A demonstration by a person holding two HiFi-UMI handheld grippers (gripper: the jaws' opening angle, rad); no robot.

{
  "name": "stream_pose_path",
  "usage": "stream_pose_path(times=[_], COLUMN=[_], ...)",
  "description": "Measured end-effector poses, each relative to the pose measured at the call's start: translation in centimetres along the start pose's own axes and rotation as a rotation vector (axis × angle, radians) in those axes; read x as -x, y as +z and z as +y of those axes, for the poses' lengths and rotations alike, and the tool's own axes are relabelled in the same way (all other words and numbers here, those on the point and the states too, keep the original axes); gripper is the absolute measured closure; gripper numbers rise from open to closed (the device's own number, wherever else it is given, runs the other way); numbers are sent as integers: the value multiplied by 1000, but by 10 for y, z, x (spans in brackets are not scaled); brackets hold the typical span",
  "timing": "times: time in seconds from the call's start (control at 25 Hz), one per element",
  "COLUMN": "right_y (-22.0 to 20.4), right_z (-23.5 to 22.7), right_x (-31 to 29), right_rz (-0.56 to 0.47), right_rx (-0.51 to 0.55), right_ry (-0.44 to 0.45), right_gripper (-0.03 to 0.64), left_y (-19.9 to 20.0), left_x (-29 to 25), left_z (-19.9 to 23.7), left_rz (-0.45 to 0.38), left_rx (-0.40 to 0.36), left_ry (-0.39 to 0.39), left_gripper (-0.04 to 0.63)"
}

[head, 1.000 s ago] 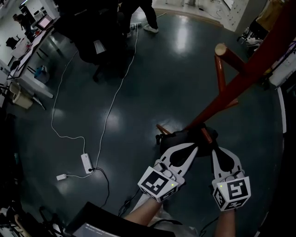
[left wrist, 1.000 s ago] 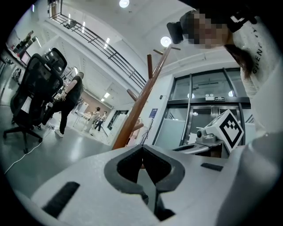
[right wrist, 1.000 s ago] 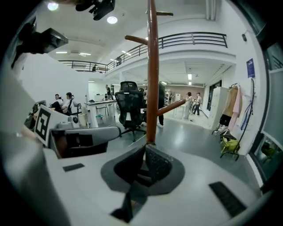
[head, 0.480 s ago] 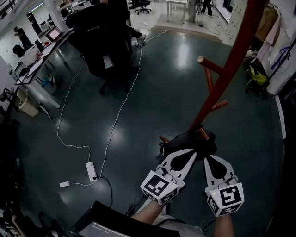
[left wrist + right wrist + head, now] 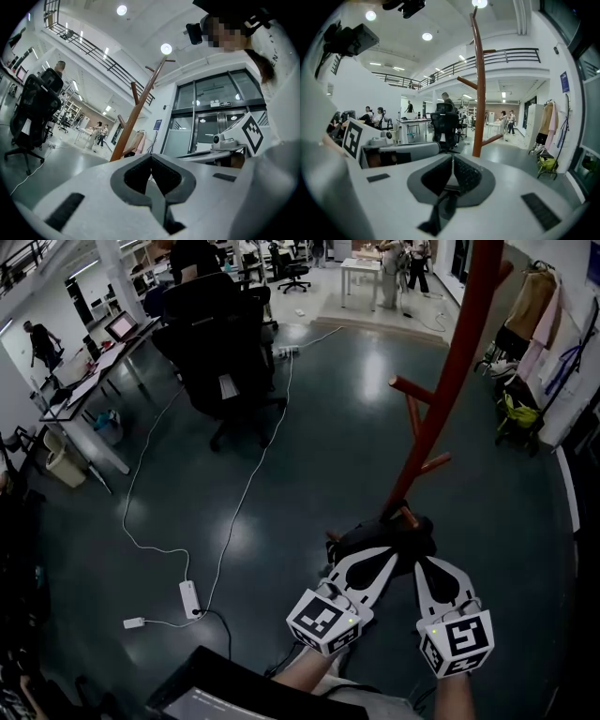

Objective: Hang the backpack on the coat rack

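The black backpack (image 5: 382, 534) hangs low against the red-brown coat rack (image 5: 452, 371), just above the floor. My left gripper (image 5: 395, 557) and right gripper (image 5: 419, 562) reach side by side into its near edge. Both are shut. In the left gripper view the left gripper (image 5: 151, 161) pinches a thin dark strap (image 5: 160, 206), with the coat rack (image 5: 135, 121) beyond it. The right gripper (image 5: 453, 161) holds a black strap (image 5: 439, 209) that hangs down from its jaws, and the coat rack (image 5: 478, 93) stands straight ahead. Pegs (image 5: 405, 386) stick out higher up the pole.
A black office chair (image 5: 225, 362) stands at the far left of the rack. A white cable with a power strip (image 5: 189, 597) runs across the dark floor. Desks (image 5: 82, 399) line the left wall, hung clothes (image 5: 536, 304) the right. People stand far off.
The head view has tipped up, so more of the room and pole shows. Both grippers stay shut on the backpack; the right one has edged left, closer to the left one.
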State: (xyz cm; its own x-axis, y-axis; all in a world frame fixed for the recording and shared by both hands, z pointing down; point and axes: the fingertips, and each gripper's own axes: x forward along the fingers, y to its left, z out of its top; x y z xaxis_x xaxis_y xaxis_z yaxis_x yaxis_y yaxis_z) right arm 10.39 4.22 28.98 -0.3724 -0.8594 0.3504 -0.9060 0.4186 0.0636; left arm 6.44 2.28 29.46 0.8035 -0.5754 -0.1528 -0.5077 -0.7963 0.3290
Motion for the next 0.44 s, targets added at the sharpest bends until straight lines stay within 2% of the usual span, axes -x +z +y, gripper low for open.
stream_pose_path(times=[0.44], right_y=[-1], right_z=[2], right_x=[7], right_rz=[-6], right_rx=[-13], right_ry=[3], right_gripper=[588], left_y=[1], left_x=[2], left_z=[-8], left_rz=[5], left_rx=[-9], left_ry=[-1], left_gripper=[584])
